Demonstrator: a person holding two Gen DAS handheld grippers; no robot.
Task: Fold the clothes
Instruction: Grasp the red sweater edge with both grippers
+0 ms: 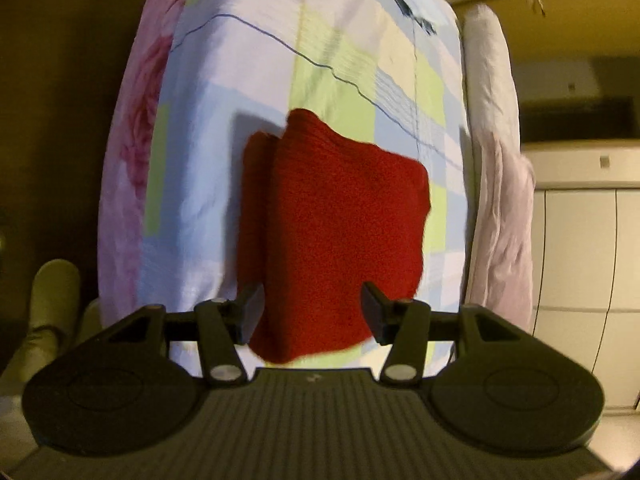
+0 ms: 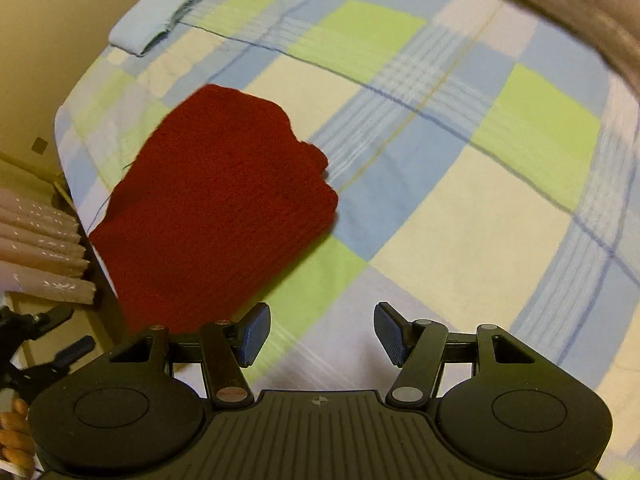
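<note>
The left claw (image 1: 312, 312) has its two fingers apart with nothing clamped; through the gap shows the near edge of a red knitted garment (image 1: 336, 232), and the pads do not press on it. The right claw (image 2: 316, 334) is apart too and holds nothing, with only the checked sheet (image 2: 460, 220) between its fingers; the red garment lies off to its left in that view, near but not touching.

The garment is already doubled into a thick, roughly square bundle and rests on the bed, close to one side edge. From the left view a layered fold runs along its left side. Farther up the bed a small pale blue folded cloth (image 2: 154, 18) lies well apart from it, which suggests that finished pieces go there. A white pillow or quilt (image 1: 492, 128) sits along one side of the bed, and a flowered pink cover (image 1: 136, 132) hangs on the other.

The step in hand looks like taking hold of the bundle, either for a last fold or to move it. To do it well, each claw should come down over an edge so that all layers go between the pads, not just the top one. Grips should be set apart along the same edge, so the bundle lifts flat and does not sag open. The knit is thick and soft, so a shallow pinch will probably slip.
</note>
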